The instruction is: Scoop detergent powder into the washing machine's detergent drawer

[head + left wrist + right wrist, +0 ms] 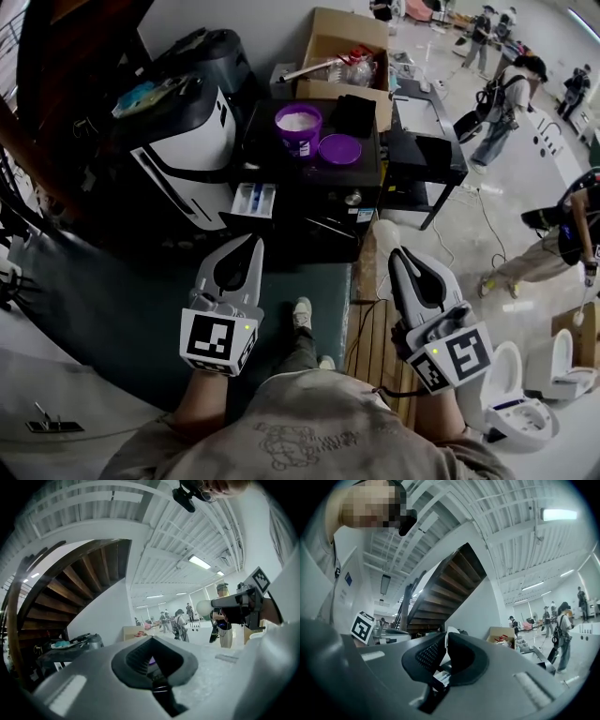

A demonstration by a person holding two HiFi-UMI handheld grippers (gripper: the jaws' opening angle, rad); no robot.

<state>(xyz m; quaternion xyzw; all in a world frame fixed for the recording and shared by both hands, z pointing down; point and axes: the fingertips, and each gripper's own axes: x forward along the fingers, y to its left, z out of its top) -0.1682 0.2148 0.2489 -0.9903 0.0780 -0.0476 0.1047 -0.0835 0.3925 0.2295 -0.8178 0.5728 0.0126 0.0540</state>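
A purple tub of white detergent powder [298,126] stands on a black cabinet [366,176], its purple lid [339,148] beside it. The white washing machine [184,157] stands to the left, and its detergent drawer [253,199] is pulled out below the tub. My right gripper [397,251] is shut on a white scoop [385,232], held in the air in front of the cabinet's right side; the scoop [204,607] also shows in the left gripper view. My left gripper [253,246] hangs shut and empty just in front of the drawer.
A cardboard box [348,45] with bottles sits behind the cabinet, and a black side table [427,150] to its right. White toilets [525,394] stand at the lower right. Several people [506,89] move about at the back right. A wooden pallet [375,337] lies underfoot.
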